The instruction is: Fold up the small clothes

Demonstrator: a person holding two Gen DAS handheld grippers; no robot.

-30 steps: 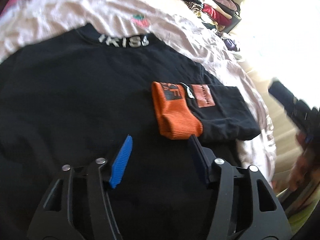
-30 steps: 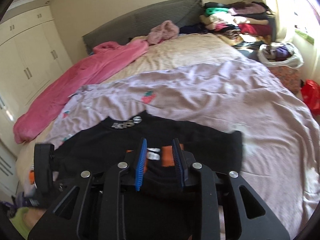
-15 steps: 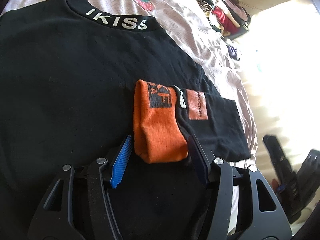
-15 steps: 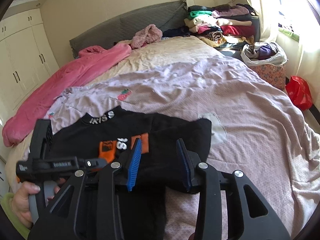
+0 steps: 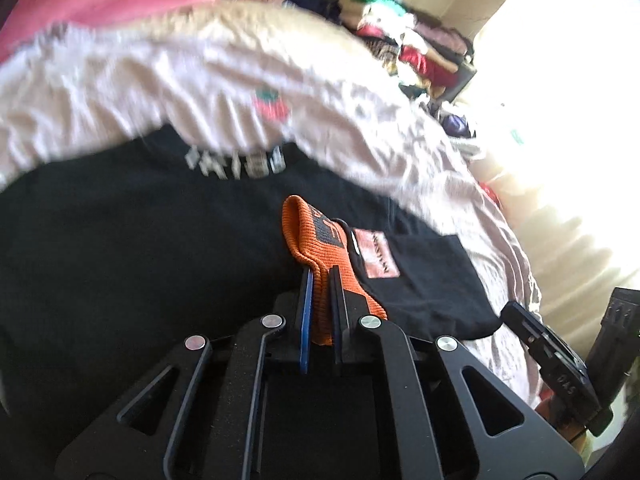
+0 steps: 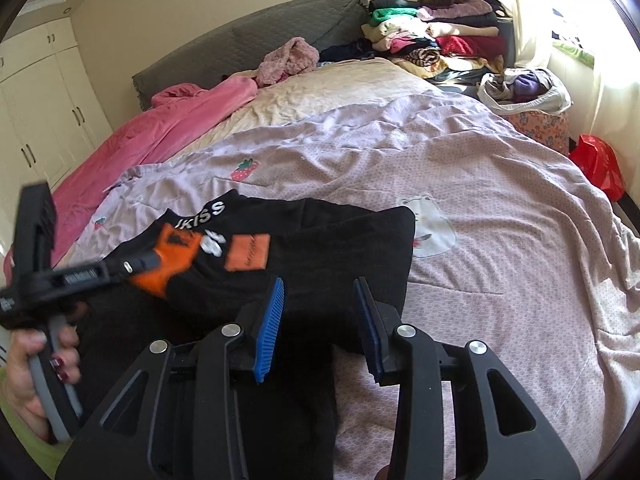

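Note:
A black top (image 5: 120, 248) with white letters on its collar lies spread on the bed; it also shows in the right wrist view (image 6: 320, 248). Its sleeve ends in an orange ribbed cuff (image 5: 316, 248), folded over the body. My left gripper (image 5: 320, 280) is shut on the orange cuff and lifts its near end. In the right wrist view the left gripper (image 6: 140, 266) holds the cuff (image 6: 172, 256). My right gripper (image 6: 320, 292) is open and empty, just above the black sleeve near the bed's front.
The lilac bedspread (image 6: 480, 220) covers the bed. A pink blanket (image 6: 160, 136) lies at the far left. Stacked folded clothes (image 6: 432, 40) sit at the back right, with a bag of laundry (image 6: 524, 92) and a red bag (image 6: 600, 164) beside the bed.
My left gripper has closed on the orange cuff and raised it. My right gripper has opened wider and drifted right over the sleeve.

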